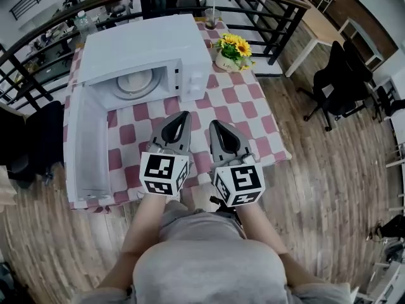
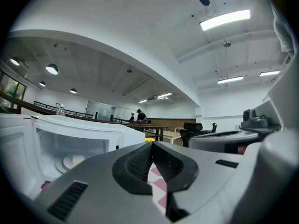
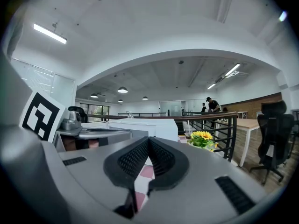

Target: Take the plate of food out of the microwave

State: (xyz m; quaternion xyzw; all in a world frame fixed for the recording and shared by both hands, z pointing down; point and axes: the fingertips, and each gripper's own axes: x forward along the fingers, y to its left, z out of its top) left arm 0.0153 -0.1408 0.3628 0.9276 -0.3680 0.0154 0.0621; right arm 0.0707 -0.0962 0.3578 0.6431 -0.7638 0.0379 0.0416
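Note:
A white microwave point(image 1: 149, 52) stands on the checked table, its door point(image 1: 82, 147) swung wide open to the left. Inside lies a white plate point(image 1: 134, 83), also seen in the left gripper view as the plate point(image 2: 72, 161) in the lit cavity. What is on it I cannot make out. My left gripper point(image 1: 184, 114) and right gripper point(image 1: 212, 124) hover side by side over the table's near edge, both shut and empty. In the left gripper view the left gripper point(image 2: 151, 146) points toward the microwave; the right gripper point(image 3: 148, 140) shows its tips touching.
A pot of yellow flowers point(image 1: 232, 50) sits right of the microwave, with a cup point(image 1: 211, 18) behind it. A dark railing point(image 1: 266, 5) runs round the far side. Black office chairs point(image 1: 338, 84) stand on the wooden floor at right.

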